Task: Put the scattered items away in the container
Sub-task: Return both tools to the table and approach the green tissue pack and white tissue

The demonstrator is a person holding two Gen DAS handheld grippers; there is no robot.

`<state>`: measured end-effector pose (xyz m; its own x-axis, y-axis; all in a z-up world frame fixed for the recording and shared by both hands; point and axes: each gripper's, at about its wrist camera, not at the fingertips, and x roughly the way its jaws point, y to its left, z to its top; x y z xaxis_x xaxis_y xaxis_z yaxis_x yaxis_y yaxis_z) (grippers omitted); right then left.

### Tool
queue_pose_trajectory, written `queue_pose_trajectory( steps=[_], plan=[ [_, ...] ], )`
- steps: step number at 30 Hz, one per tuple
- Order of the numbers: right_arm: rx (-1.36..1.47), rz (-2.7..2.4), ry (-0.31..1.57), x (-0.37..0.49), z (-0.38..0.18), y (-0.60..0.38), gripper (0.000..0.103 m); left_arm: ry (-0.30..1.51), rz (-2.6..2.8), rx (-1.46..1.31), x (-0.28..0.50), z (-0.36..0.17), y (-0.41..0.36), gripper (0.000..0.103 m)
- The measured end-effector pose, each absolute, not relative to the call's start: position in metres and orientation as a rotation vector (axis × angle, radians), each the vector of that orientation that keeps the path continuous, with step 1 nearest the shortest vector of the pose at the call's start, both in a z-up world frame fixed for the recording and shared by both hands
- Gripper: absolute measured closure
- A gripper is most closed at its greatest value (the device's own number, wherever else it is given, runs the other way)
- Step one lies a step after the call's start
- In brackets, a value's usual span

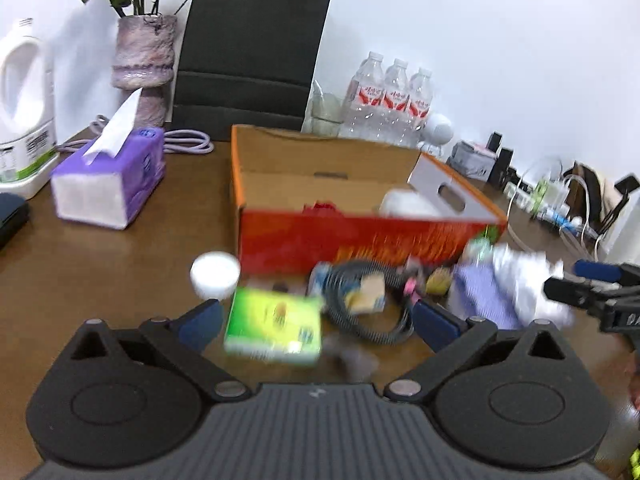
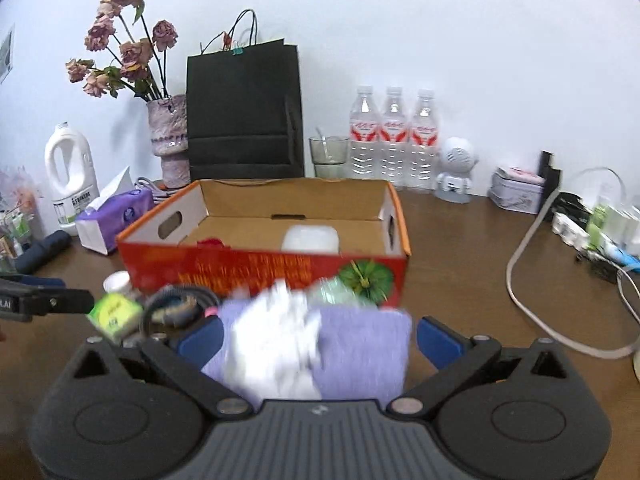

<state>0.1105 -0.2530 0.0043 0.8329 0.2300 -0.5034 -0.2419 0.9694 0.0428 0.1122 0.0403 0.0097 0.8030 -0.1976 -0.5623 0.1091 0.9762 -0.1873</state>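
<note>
Plainly, held the left gripper [image 1: 316, 316] spread wide and gripping nothing, with the green box [image 1: 274, 326] lying blurred between its fingers, nearer the left one. Held the right gripper [image 2: 319, 340] just as wide, likewise empty, straddling a purple cloth [image 2: 360, 344] with a crumpled white tissue [image 2: 276, 344] heaped on top. Could not judge contact at any pad through the blur. Saw, beyond the fingers, the rest of the scatter on the table [image 2: 460, 280]: a coiled dark cable [image 1: 360, 320] around some small yellowish bits, and a white-capped jar [image 1: 215, 274] just beside the green box. Found all of it lying close in front of the container [image 2: 260, 268], an open cardboard box with a red front wall. Found two things already inside: something white [image 2: 310, 238] and something red [image 2: 212, 243], both near the front wall. Judged the step in hand to be the pick-up, one item per gripper, with most of the tidying not yet done. Ought to centre the left fingers squarely on the green box before closing, clear of the cable just beside its right edge, so as not to drag the coil along. Ought to set the right fingers low and gather cloth and tissue together, or else risk losing the loose tissue on the lift. Needed after that a lift high enough to clear the red wall, then a release over the bare cardboard floor.
</note>
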Motion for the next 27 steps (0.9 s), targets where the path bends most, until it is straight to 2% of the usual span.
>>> queue_pose_trajectory(
  steps=[5, 12, 27],
  plan=[
    [0.02, 0.219, 0.487, 0.078, -0.018, -0.258, 0.0, 0.583, -0.131, -0.149, 0.088, -0.014, 0.038, 0.0],
    [-0.02, 0.231, 0.548, 0.067, -0.043, -0.247, 0.0, 0.568, -0.117, -0.111, 0.075, -0.02, 0.032, 0.0],
    [-0.012, 0.221, 0.553, 0.061, -0.05, -0.242, 0.0, 0.567, -0.052, -0.123, 0.069, -0.027, 0.037, 0.0]
  ],
)
